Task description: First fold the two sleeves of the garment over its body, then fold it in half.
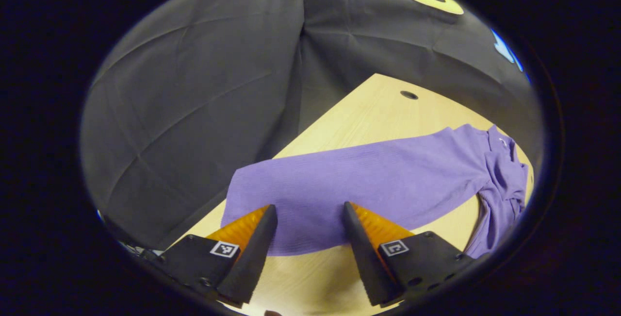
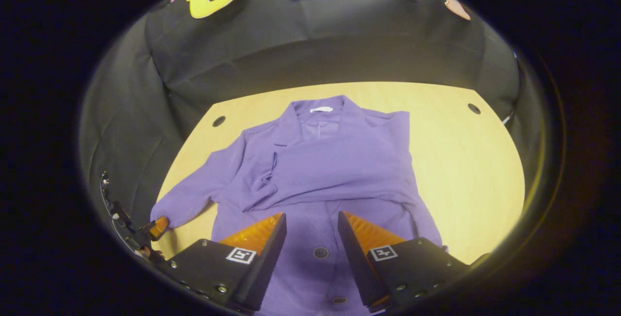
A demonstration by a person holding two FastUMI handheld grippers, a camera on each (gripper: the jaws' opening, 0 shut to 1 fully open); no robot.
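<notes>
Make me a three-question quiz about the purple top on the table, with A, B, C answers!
1. Where does the unfolded sleeve point in the right gripper view?
A. Toward the lower left
B. Straight up
C. Off the right edge

2. What colour is the garment?
A. Green
B. Purple
C. Red

3. How is the other sleeve lying?
A. Hanging off the table
B. Rolled into a ball
C. Folded across the body

Answers: 1 A, it stretches out toward the lower left, near the left gripper. 2 B, the cloth is purple all over. 3 C, it lies flat across the chest.
</notes>
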